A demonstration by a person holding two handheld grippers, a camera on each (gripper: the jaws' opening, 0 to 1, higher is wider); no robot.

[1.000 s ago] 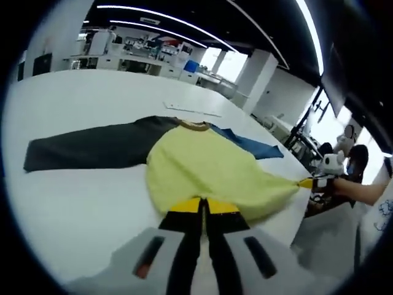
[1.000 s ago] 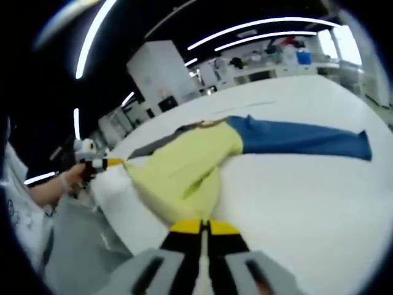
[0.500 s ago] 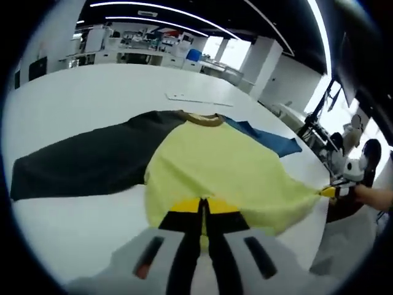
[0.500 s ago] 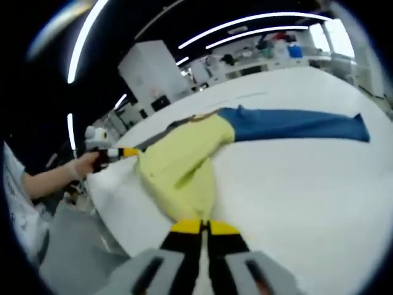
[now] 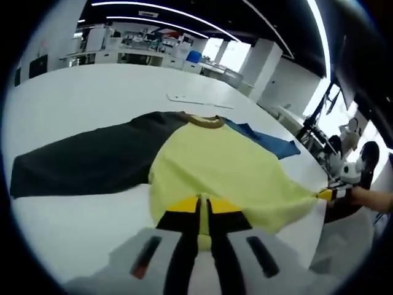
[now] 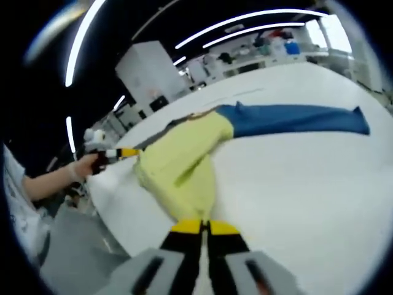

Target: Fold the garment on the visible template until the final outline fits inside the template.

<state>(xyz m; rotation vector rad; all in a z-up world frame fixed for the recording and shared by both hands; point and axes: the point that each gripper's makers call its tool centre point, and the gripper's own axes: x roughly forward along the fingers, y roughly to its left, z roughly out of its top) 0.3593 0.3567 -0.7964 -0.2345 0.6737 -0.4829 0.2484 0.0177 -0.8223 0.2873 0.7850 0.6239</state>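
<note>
On the white desk (image 5: 73, 92) lies the garment (image 5: 215, 166), a long-sleeved top with a yellow body, a dark sleeve (image 5: 80, 163) stretched toward nine o'clock in the left gripper view and a blue sleeve (image 6: 295, 120) reaching toward two o'clock in the right gripper view. Each set of tongs grips the yellow hem: the left tongs (image 5: 202, 206) are pinched shut on one hem corner at six o'clock of their own view, and the right tongs (image 6: 204, 227) are clamped on the other corner likewise. Each pair also appears in the other's view, the right tongs at four o'clock in the left gripper view, the left tongs at nine o'clock in the right gripper view, held in a person's hand (image 6: 80, 167).

Compared with a second ago, the yellow body looks broader and flatter in the left gripper view, with more of the dark sleeve in sight, while over the last half second little has shifted. That suggests the hem has been drawn taut and is now held steady. A thin pale strip (image 5: 196, 100) lies beyond the collar; I cannot tell whether it belongs to the template. No fold is made yet, so the task is at its start.
</note>
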